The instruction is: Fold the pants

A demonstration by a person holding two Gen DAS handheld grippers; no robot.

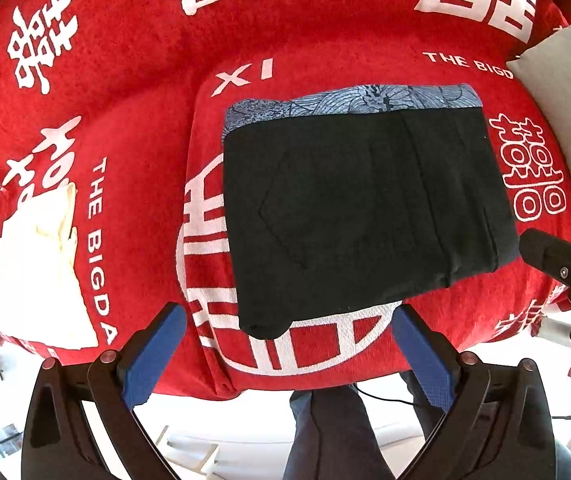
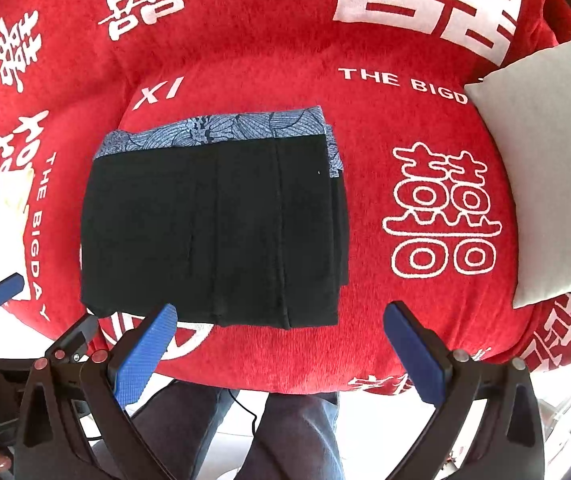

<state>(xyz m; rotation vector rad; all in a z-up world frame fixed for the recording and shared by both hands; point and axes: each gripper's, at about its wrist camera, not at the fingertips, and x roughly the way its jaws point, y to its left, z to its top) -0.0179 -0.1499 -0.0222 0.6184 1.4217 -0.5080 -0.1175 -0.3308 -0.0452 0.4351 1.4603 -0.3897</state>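
The black pants (image 1: 365, 208) lie folded into a compact rectangle on the red patterned cover (image 1: 133, 92), with a blue-grey patterned waistband (image 1: 357, 98) along the far edge. In the right wrist view the pants (image 2: 213, 232) sit left of centre. My left gripper (image 1: 289, 316) is open and empty, hovering just in front of the pants' near edge. My right gripper (image 2: 279, 316) is open and empty, above the pants' near right corner. The right gripper also shows at the right edge of the left wrist view (image 1: 561, 256), and the left gripper at the lower left of the right wrist view (image 2: 1, 292).
A folded cream-white garment (image 1: 37, 264) lies to the left of the pants. A grey-white cushion (image 2: 545, 176) lies to the right. The cover's front edge (image 2: 285, 380) drops off near the grippers, with the person's legs (image 2: 293, 436) below.
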